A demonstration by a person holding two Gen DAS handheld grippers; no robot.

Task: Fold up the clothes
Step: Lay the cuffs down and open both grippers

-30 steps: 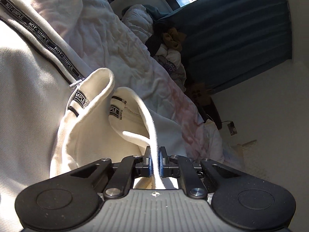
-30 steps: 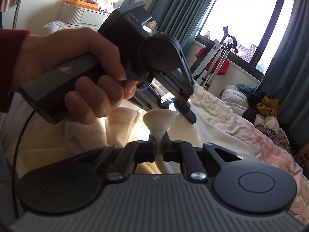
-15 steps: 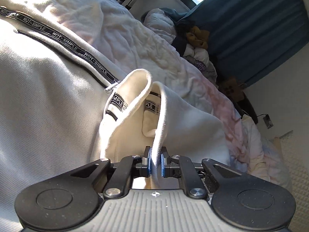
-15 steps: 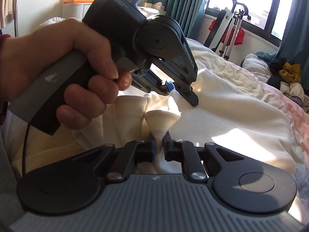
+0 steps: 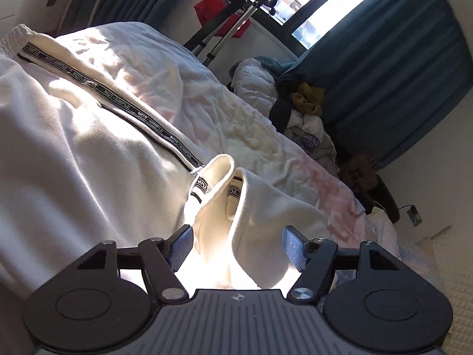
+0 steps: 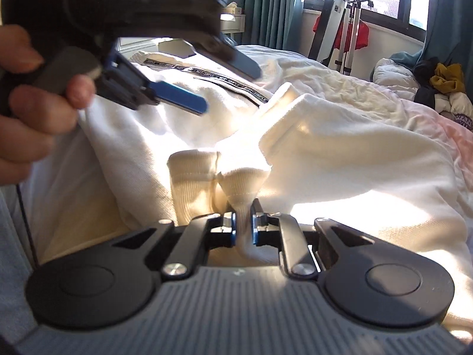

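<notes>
Left wrist view is showing the cream jacket (image 5: 88,162) lying spread on the bed (image 5: 236,112), w/ a black "NOT SIMPLE" tape (image 5: 118,103) running diagonally from far left toward the collar (image 5: 218,183), which is standing up just beyond the tongs. Only this view is giving the printed tape readable along its full length, plus the floor at far right. The left gripper (image 5: 236,247) is pointing down at the collar, jaws opening, blue pads (image 5: 292,245) standing wide; collar fabric is lying between them but not being pressed. A clothes pile (image 5: 304,112) is sitting at the bed's far end, in front of a teal curtain (image 5: 399,74); a folded stand (image 5: 230,20) w/ a red cloth is leaning by the window.

Right wrist view is showing what the left can't: a hand (image 6: 32,100) at near left wrapping round the left gripper's handle, that tool blurred, raised above the jacket, tilting down to the right, one blue pad (image 6: 180,99) sticking out. Also only here: two ribbed cuffs (image 6: 218,177) side by side at the near edge. The right gripper (image 6: 243,230) is clamping the right-hand cuff, fabric bunching between its nearly closed pads, angling down at the bed. Jacket body is spreading right, in strong sun.
</notes>
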